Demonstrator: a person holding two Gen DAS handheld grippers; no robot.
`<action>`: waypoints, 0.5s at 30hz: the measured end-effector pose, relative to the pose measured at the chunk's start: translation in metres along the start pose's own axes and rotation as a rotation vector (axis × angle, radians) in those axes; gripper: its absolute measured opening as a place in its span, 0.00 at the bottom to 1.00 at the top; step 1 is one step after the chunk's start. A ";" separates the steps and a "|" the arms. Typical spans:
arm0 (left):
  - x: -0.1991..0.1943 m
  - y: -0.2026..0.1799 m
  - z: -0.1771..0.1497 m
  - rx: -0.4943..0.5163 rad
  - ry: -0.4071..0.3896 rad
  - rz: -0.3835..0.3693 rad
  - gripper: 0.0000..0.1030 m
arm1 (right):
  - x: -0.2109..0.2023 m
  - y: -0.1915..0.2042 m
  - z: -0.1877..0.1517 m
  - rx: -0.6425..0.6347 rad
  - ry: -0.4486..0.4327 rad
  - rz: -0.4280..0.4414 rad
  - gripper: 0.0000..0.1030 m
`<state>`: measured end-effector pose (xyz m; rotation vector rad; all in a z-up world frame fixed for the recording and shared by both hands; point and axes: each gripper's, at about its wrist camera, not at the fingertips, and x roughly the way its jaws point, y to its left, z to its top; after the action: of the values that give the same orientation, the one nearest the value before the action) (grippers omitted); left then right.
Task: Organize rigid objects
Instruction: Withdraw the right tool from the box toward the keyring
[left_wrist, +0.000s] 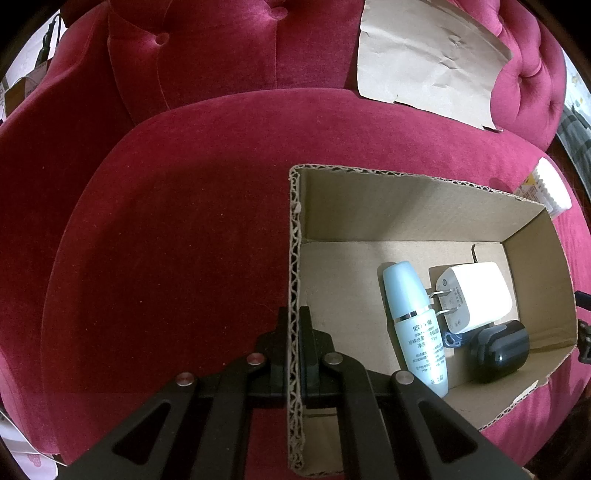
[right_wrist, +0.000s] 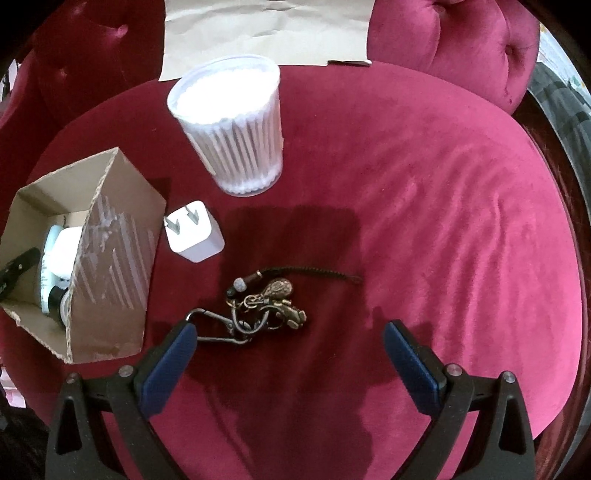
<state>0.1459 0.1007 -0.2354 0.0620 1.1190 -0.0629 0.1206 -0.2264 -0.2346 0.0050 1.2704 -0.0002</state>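
My left gripper (left_wrist: 294, 321) is shut on the near-left wall of an open cardboard box (left_wrist: 295, 258) that sits on a red velvet seat. Inside the box lie a pale blue bottle (left_wrist: 413, 321), a white plug adapter (left_wrist: 476, 295) and a black rounded case (left_wrist: 498, 350). My right gripper (right_wrist: 290, 332) is open, pointing down just above a bronze keychain (right_wrist: 266, 306) with a carabiner and cord. The keychain lies between the blue pads (right_wrist: 170, 365). A second white plug adapter (right_wrist: 195, 232) rests beside the box (right_wrist: 110, 266). A clear tub of cotton swabs (right_wrist: 236, 125) stands behind it.
A sheet of brown paper (right_wrist: 266, 29) leans on the tufted backrest (left_wrist: 221, 44). The seat cushion (right_wrist: 443, 221) stretches bare to the right of the keychain. The tub of swabs (left_wrist: 554, 188) shows past the box's far corner in the left wrist view.
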 end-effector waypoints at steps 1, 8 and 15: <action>0.000 0.000 0.000 -0.001 0.000 0.000 0.03 | 0.000 0.000 -0.001 -0.002 0.003 0.000 1.00; 0.000 0.000 0.000 0.001 -0.001 0.000 0.03 | 0.005 0.003 -0.010 -0.029 0.031 0.028 1.00; 0.000 -0.001 0.000 0.001 -0.001 0.000 0.03 | 0.015 0.014 -0.016 -0.064 0.052 0.007 1.00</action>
<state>0.1458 0.1001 -0.2349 0.0633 1.1177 -0.0635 0.1099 -0.2124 -0.2535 -0.0458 1.3220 0.0467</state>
